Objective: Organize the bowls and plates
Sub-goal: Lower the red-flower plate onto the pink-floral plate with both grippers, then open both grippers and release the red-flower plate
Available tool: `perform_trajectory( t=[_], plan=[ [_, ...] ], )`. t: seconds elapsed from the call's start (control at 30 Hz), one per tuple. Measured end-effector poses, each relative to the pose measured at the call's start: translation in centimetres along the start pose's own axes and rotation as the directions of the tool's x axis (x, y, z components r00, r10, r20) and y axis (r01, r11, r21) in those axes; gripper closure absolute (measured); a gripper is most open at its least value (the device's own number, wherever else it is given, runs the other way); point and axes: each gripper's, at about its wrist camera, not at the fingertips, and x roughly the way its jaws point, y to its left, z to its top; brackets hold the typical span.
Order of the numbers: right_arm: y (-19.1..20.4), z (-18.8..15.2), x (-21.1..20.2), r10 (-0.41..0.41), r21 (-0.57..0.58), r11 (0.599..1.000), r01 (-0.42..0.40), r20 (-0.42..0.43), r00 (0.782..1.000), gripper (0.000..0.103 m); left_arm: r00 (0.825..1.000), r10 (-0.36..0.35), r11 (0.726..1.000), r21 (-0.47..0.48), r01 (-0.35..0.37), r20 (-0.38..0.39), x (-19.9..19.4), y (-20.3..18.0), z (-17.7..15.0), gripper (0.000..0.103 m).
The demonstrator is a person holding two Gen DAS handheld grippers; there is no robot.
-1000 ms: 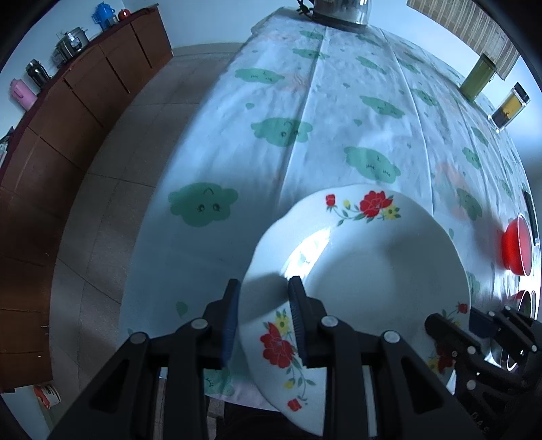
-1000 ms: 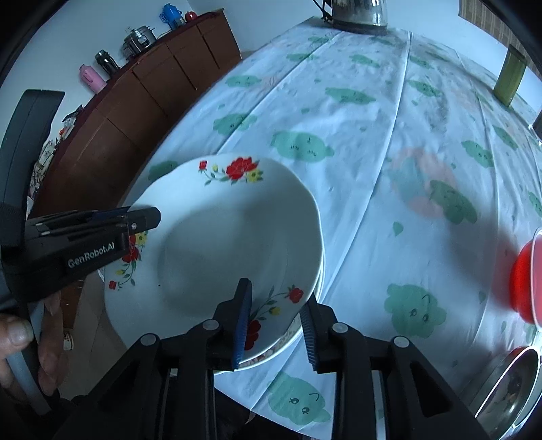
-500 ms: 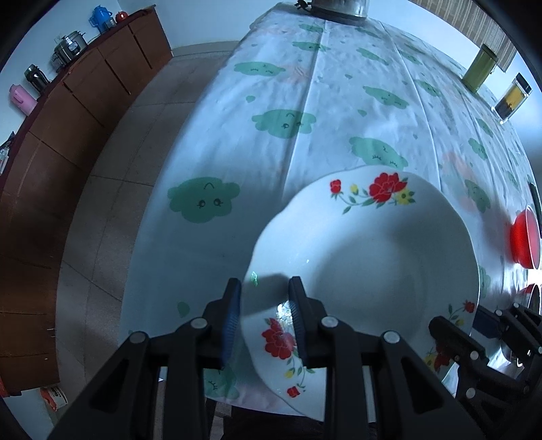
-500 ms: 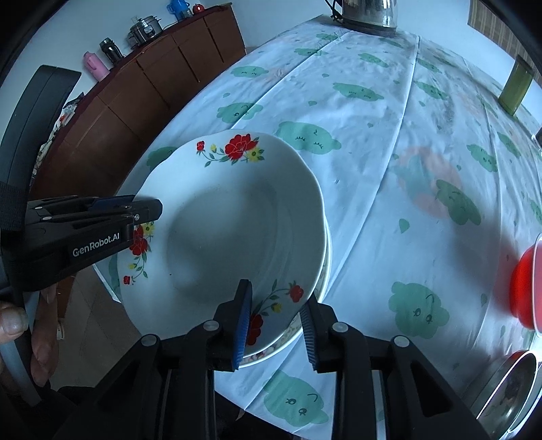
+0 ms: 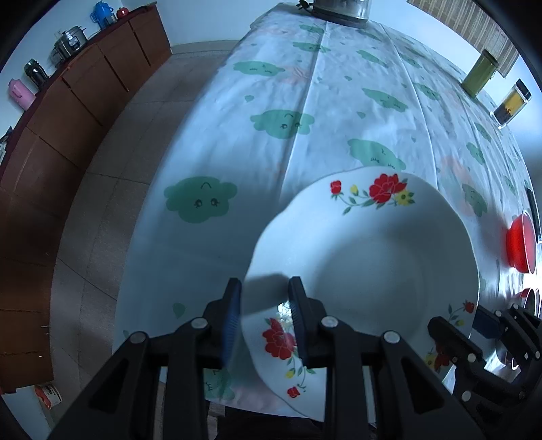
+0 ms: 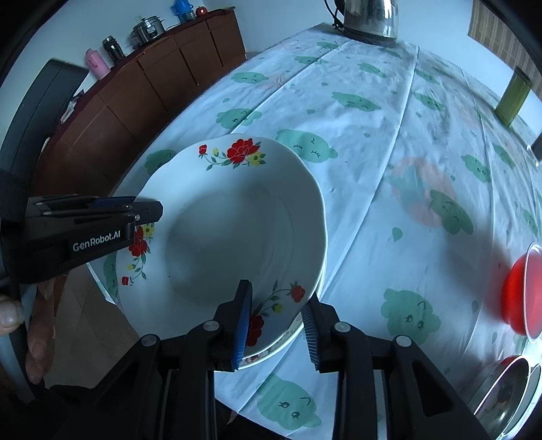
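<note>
A white plate with red flowers [image 5: 372,270] lies on top of a short stack of plates [image 6: 271,352] at the near left corner of the table. My left gripper [image 5: 264,304] is shut on the plate's left rim, one pad inside and one outside. It shows from the side in the right wrist view, left gripper [image 6: 149,210]. My right gripper [image 6: 277,321] straddles the near right rim. Its jaws are opening, with the rim between them and the pads still against it. In the left wrist view the right gripper [image 5: 474,321] reaches the rim from the lower right.
A red bowl [image 6: 521,294] and a metal bowl [image 6: 504,396] sit to the right. At the far end stand a steel kettle [image 6: 369,17], a green canister [image 5: 479,72] and a clear jar [image 5: 511,105]. The table edge drops to tiled floor beside a brown sideboard [image 5: 84,94].
The plate has shifted slightly and sits flatter on the stack. The right gripper has rolled a little and its pads stand slightly wider apart. The left gripper keeps its hold.
</note>
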Motion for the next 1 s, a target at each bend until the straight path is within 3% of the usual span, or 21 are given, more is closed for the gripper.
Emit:
perform_trajectory(
  t=[0.47, 0.73, 1.0],
  plan=[
    [0.4, -0.1, -0.2, -0.040, -0.033, 0.999, 0.041, 0.019, 0.999, 0.069, 1.000, -0.009, 1.000, -0.023, 0.009, 0.014, -0.2, 0.1, 0.4, 0.076],
    [1.3, 0.2, -1.2, -0.100, -0.106, 0.989, 0.107, 0.067, 0.993, 0.060, 1.000, -0.011, 0.999, -0.030, 0.012, 0.009, -0.1, 0.0, 0.7, 0.076],
    [1.0, 0.3, -1.2, -0.059, -0.088, 0.994, 0.065, 0.066, 0.996, 0.059, 0.999, 0.005, 1.000, -0.024, -0.004, 0.032, -0.6, -0.2, 0.7, 0.073]
  ],
)
